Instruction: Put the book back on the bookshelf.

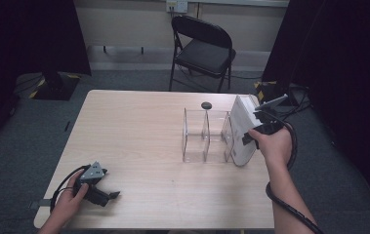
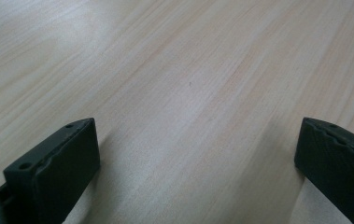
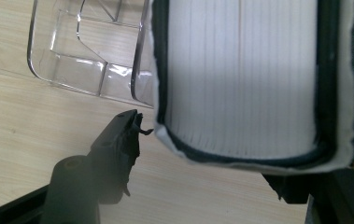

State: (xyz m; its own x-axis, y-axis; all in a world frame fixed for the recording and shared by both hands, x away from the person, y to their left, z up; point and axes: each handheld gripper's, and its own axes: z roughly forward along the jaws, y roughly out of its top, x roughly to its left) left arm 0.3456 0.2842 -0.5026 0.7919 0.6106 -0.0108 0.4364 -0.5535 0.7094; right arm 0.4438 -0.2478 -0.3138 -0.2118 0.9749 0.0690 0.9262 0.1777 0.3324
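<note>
A thick white book with dark-edged covers stands tilted against the right end of a clear acrylic divider rack on the right part of the wooden table. My right gripper is at the book's near right side. In the right gripper view the book's page edges lie between the jaws. The left jaw stands a small gap off the cover and the right jaw is partly hidden under the book, so the gripper is open. My left gripper rests near the table's front left corner, its jaws wide apart over bare wood.
A small dark round object lies behind the rack. The rack's compartments hold nothing. A black folding chair stands beyond the far table edge, with dark curtains on both sides. The book's right side is near the table's right edge.
</note>
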